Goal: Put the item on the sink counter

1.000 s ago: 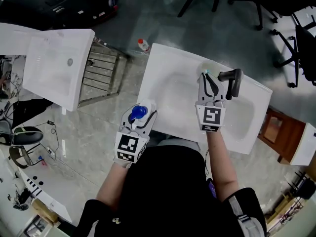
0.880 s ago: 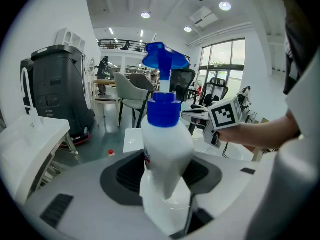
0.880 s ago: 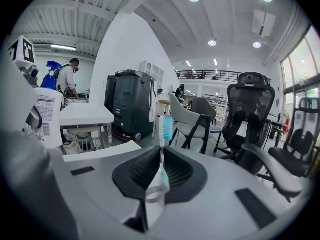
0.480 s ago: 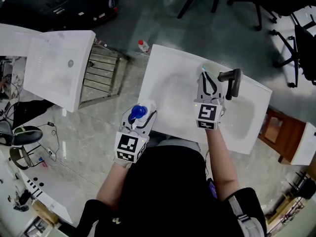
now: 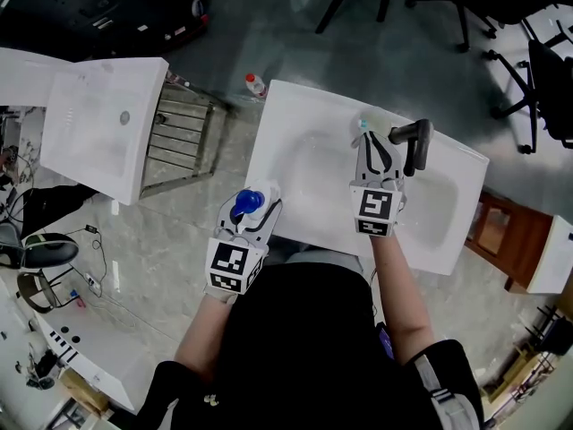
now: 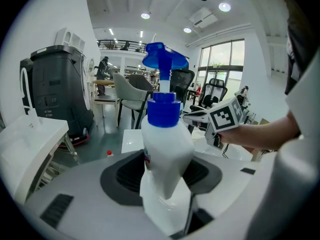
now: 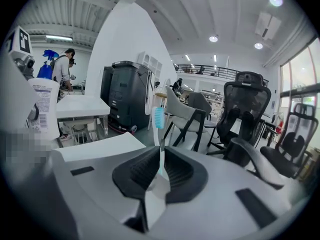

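Observation:
My left gripper (image 5: 258, 206) is shut on a white pump bottle (image 6: 166, 160) with a blue cap (image 5: 249, 202), held upright at the near left corner of the white sink counter (image 5: 277, 119). My right gripper (image 5: 375, 147) hangs over the basin near the black faucet (image 5: 412, 141), shut on a white toothbrush (image 7: 159, 139) with a light-blue head (image 5: 363, 124) that points to the counter's far side. In the right gripper view the bottle (image 7: 44, 109) shows at the left.
A second white sink unit (image 5: 94, 119) and a metal rack (image 5: 183, 133) stand to the left. A small red-capped bottle (image 5: 255, 83) lies on the floor behind the counter. Office chairs (image 5: 466, 7) stand beyond it, a brown box (image 5: 494, 231) at the right.
My right gripper has drawn slightly back toward me and up with the toothbrush. The left gripper with the bottle has stayed in place.

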`<state>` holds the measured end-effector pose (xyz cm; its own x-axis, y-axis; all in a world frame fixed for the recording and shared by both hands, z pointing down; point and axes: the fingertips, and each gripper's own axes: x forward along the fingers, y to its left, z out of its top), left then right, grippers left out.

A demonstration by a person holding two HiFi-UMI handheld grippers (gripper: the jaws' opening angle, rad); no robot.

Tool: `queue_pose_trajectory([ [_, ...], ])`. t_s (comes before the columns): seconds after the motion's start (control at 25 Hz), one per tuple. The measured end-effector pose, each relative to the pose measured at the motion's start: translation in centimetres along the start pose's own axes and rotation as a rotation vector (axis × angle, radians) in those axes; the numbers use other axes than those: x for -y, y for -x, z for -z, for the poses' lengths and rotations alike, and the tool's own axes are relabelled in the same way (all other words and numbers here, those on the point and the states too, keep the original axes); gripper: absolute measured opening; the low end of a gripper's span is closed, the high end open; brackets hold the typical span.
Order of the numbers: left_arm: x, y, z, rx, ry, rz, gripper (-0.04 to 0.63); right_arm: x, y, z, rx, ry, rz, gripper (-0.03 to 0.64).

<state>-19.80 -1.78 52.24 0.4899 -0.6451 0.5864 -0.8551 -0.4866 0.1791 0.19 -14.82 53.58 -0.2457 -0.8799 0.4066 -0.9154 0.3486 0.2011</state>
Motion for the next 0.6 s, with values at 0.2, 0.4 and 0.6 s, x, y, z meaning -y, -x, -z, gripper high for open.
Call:
queue_pose_trajectory([
  [0.2, 0.6, -0.2, -0.5, 0.017, -0.005, 0.009, 0.221, -0.8, 2.8, -1.4, 0.024, -0.039, -0.039, 0.044],
  [0.4, 1.3, -0.3, -1.4, 0.036, -0.017, 0.006, 0.221, -0.7, 6.4, -2.0, 0.029, -0.103, -0.087, 0.044],
  [0.6, 2.1, -0.5, -2.5, 0.06, -0.012, -0.003, 0.221, 0.7, 9.7, -1.7, 0.012, -0.164, -0.102, 0.044],
])
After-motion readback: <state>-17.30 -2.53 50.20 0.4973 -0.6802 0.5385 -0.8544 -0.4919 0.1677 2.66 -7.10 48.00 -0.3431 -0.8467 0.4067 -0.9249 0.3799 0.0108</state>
